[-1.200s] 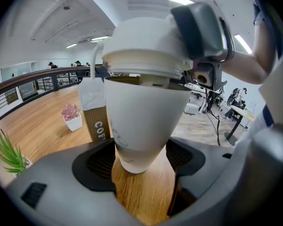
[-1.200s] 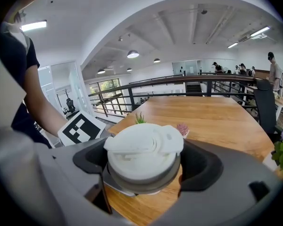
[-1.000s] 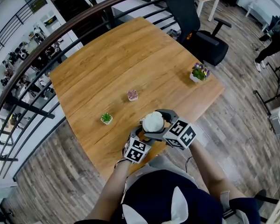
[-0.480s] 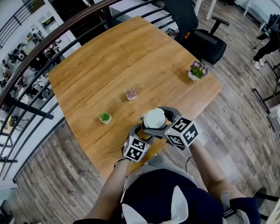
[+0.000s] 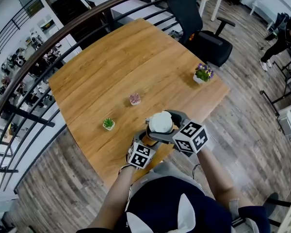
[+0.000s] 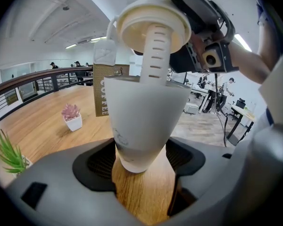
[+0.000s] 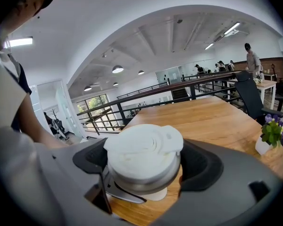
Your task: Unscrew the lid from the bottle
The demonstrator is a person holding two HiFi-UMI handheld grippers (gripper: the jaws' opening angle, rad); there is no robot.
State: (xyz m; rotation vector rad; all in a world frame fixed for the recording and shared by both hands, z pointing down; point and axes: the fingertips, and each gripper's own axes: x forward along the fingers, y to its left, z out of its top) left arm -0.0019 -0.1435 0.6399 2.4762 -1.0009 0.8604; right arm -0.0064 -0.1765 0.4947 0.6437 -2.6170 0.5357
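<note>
Table [image 5: 136, 57], layout:
- Bottle [image 5: 157, 134] stands at the near edge, 6 o'clock, with its lid [image 5: 160, 122] above.
- Left gripper [image 6: 140, 159] has its jaws either side of the bottle's base.
- Right gripper [image 7: 144, 166] has its jaws either side of the lid.
- 3 pots lie around the bottle: near pot [image 5: 108, 124] at 9 o'clock, middle pot [image 5: 135, 99] at 11 o'clock, far pot [image 5: 202, 74] at 1 o'clock.
- Chair [image 5: 203, 33] stands behind the table at 1 o'clock.
- Railing [image 5: 48, 47] runs along the table's left side.

The right gripper [image 5: 162, 126] has turned a little around the lid [image 5: 160, 120], so its cube [image 5: 191, 139] sits further right. The purple flower pot [image 5: 202, 73] slid left in the frame.
</note>
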